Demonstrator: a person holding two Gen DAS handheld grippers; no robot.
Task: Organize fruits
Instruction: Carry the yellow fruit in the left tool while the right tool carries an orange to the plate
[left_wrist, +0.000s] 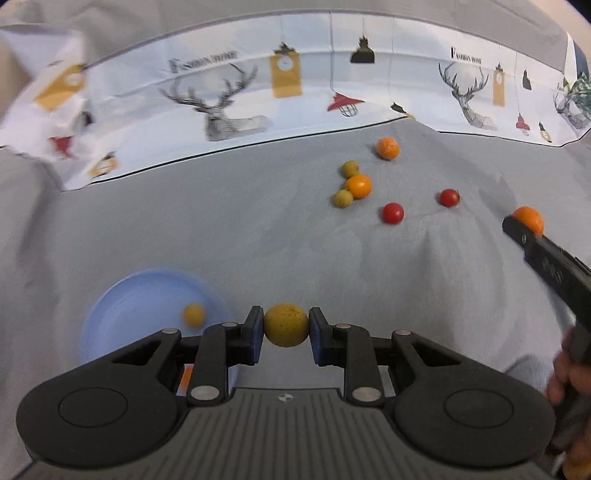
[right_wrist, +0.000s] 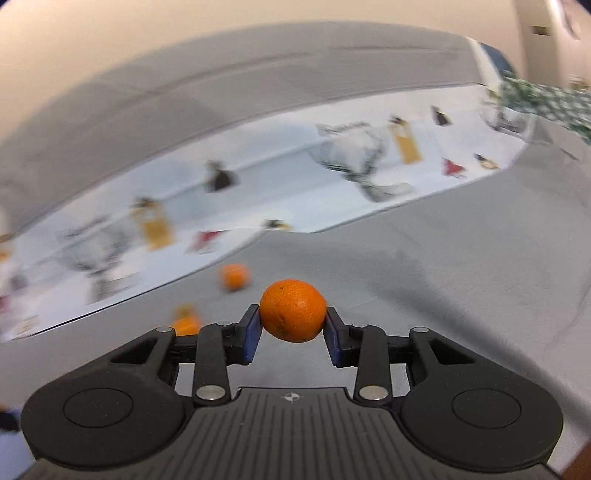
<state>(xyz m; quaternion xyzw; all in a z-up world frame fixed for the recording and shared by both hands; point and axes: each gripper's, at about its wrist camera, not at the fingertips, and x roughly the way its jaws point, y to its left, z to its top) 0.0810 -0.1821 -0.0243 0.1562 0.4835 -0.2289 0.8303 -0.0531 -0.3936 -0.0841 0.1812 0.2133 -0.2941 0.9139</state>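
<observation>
My left gripper (left_wrist: 286, 326) is shut on a speckled yellow fruit (left_wrist: 286, 325) and holds it just right of a light blue bowl (left_wrist: 122, 295), which has one small yellow fruit (left_wrist: 194, 314) inside. My right gripper (right_wrist: 293, 323) is shut on an orange tangerine (right_wrist: 293, 310) held above the grey cloth; it also shows at the right in the left wrist view (left_wrist: 526, 219). On the cloth lie two tangerines (left_wrist: 358, 185) (left_wrist: 387, 147), two yellow-green fruits (left_wrist: 343, 198) (left_wrist: 349, 168) and two red tomatoes (left_wrist: 392, 213) (left_wrist: 449, 197).
A white printed sheet with deer and lamps (left_wrist: 240, 96) stands as a backdrop along the far edge of the grey cloth (left_wrist: 221, 229). The right wrist view is motion-blurred; two tangerines (right_wrist: 233, 276) (right_wrist: 186, 324) show on the cloth there.
</observation>
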